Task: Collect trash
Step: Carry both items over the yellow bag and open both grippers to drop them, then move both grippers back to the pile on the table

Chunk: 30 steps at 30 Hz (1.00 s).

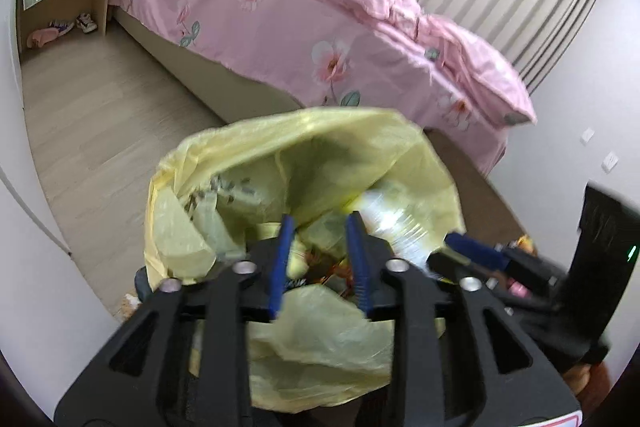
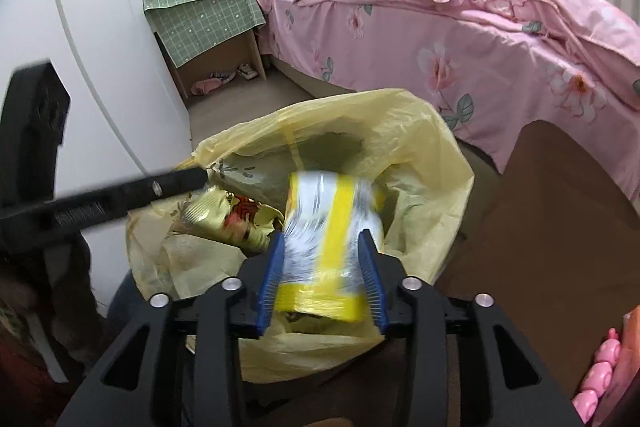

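Observation:
A yellow trash bag [image 1: 248, 155] lines a bin below both grippers; it also shows in the right wrist view [image 2: 420, 163]. Crumpled wrappers [image 2: 236, 215] lie inside it. My right gripper [image 2: 322, 247] is shut on a clear plastic package with yellow bands [image 2: 332, 223], held blurred over the bag's mouth. In the left wrist view that package [image 1: 396, 223] shows as a shiny blur beside the right gripper's blue finger [image 1: 476, 251]. My left gripper [image 1: 320, 223] is open and empty over the bag's near rim; one of its fingers [image 2: 176, 183] reaches to the bag's left edge in the right wrist view.
A bed with a pink floral duvet [image 1: 320, 27] runs behind the bin. A nightstand under a green checked cloth [image 2: 212, 15] stands by the white wall. A brown cardboard surface [image 2: 560, 207] lies to the right. Pink objects [image 2: 596, 375] sit at bottom right. The floor is pale wood [image 1: 100, 115].

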Motion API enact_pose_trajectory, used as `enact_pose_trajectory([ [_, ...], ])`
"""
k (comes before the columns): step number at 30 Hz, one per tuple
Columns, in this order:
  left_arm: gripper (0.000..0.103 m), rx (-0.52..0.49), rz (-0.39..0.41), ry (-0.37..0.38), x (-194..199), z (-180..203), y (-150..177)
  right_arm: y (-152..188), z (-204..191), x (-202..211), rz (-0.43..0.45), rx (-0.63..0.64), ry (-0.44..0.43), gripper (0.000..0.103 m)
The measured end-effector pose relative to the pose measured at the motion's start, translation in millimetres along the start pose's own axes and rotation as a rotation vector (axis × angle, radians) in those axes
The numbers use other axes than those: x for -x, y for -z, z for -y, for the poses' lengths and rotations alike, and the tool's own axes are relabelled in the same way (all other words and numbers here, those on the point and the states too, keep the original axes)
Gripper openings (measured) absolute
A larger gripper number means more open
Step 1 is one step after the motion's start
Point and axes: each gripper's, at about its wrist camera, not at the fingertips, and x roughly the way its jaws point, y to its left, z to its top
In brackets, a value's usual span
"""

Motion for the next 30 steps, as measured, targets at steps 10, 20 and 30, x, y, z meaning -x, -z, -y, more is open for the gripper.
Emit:
enact_pose_trajectory([
  [10, 0.045, -0.089, 0.087, -0.01, 24.9, 37.6, -11.6, 14.3, 10.1, 50.3, 0.068, 0.013, 0.08, 0.042],
  [20, 0.051, -0.272, 0.081, 0.104, 23.4, 122.0, 14.8, 66.6, 53.7, 158.2, 0.188, -0.075, 0.295, 0.048],
  [30, 0.054, -0.524, -0.034, 0.409, -14.5, 246.3, 69.6, 182.6, 124.7, 263.7, 0.212, -0.305, 0.525, 0.055],
])
